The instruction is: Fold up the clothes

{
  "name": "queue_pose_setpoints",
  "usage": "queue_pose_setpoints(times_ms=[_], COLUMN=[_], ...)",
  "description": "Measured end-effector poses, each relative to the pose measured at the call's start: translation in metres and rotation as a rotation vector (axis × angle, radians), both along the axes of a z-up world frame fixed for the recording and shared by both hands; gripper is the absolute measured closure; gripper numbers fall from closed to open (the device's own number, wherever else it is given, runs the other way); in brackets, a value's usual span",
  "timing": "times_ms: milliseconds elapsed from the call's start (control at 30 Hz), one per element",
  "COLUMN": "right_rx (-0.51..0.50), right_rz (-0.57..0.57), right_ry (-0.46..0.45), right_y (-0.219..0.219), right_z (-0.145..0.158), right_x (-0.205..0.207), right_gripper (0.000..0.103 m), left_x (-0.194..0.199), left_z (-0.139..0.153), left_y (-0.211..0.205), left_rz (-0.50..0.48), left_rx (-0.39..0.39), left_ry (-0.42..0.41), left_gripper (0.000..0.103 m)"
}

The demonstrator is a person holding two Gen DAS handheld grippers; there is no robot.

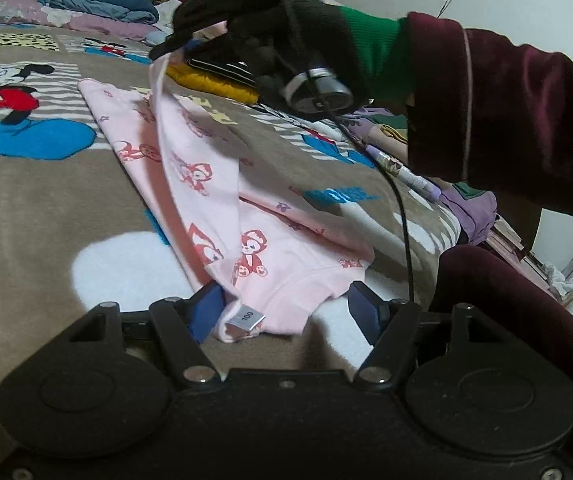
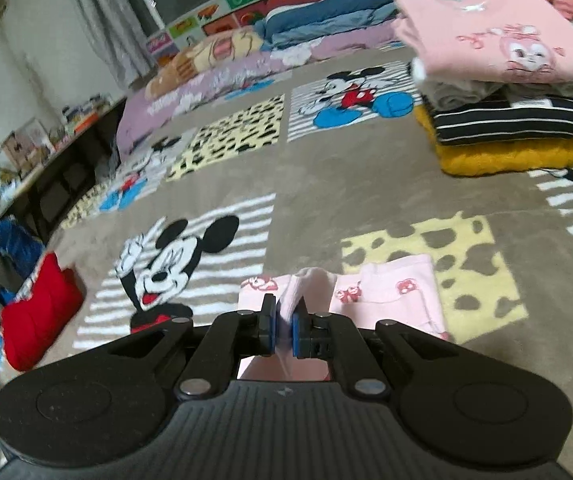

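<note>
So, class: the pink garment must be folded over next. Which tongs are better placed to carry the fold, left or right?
Right. The right tongs are shut on the pink garment and hold one edge lifted off the blanket. The left tongs are open at the collar by the size tag, gripping nothing.

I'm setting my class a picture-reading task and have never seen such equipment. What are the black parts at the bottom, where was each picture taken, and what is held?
Each picture comes from a camera mounted on a hand-held two-finger gripper. In the left wrist view, the left gripper stands open around the labelled edge of a pale pink printed cotton garment on a brown cartoon-mouse blanket. The person's black-gloved hand works the right gripper, which lifts the garment's far end. The right wrist view shows that right gripper shut on pink cloth, with a stack of folded clothes beyond.
</note>
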State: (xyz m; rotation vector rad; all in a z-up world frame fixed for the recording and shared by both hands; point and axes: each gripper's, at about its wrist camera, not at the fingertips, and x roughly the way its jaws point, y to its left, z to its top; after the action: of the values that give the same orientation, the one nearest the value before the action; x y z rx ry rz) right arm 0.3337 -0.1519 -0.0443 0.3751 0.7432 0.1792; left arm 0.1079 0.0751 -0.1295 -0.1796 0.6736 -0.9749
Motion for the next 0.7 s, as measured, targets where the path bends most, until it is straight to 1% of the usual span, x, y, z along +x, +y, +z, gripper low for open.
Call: queue_pose_setpoints(times_ms=[200,233,267,333,367,400,467,533,633,700], right_rx=[-0.087,-0.097,-0.098,-0.087,-0.071,-0.065,-0.059,-0.058,-0.096,-0.119], right_rz=[0.011,0.011,0.010,0.008,0.006,0.005,0.006,0.003,0.024,0.049], right_ry=[0.041,0.038,0.030,0.008,-0.008,-0.024,-0.058,-0.064,-0.030,-0.002], right_y=[0.018,0.020,0.020,0.020,0.018,0.016,0.010,0.002,-0.005,-0.007], right_z=[-0.013,-0.015,-0.015,-0.015,-0.013,-0.010,-0.005,-0.005,-0.012,-0.022], right_x=[0.016,0.018,0.019,0.021,0.022,0.021,0.018,0.012,0.004,-0.002], right_gripper=[0.093,0.091,0.088,0.075,0.066,0.063,0.063,0.063,0.063,0.063], left_x=[-0.001,-0.001,-0.001,0.000,0.001,0.001,0.002,0.003,0.004,0.003], left_z=[0.000,0.000,0.001,0.000,0.000,0.000,-0.001,-0.001,0.000,0.000], left_y=[-0.001,-0.002,-0.002,-0.002,-0.001,-0.001,-0.001,0.000,0.001,0.000], left_rz=[-0.012,-0.014,-0.016,-0.017,-0.017,-0.017,-0.016,-0.015,-0.013,-0.011], left_rx=[0.006,0.007,0.008,0.002,0.000,-0.002,-0.006,-0.011,-0.014,-0.012], left_ry=[-0.010,-0.011,-0.011,-0.006,-0.005,-0.003,0.001,0.007,0.010,0.009], left_gripper=[0.033,0.033,0.033,0.033,0.033,0.032,0.032,0.032,0.032,0.032])
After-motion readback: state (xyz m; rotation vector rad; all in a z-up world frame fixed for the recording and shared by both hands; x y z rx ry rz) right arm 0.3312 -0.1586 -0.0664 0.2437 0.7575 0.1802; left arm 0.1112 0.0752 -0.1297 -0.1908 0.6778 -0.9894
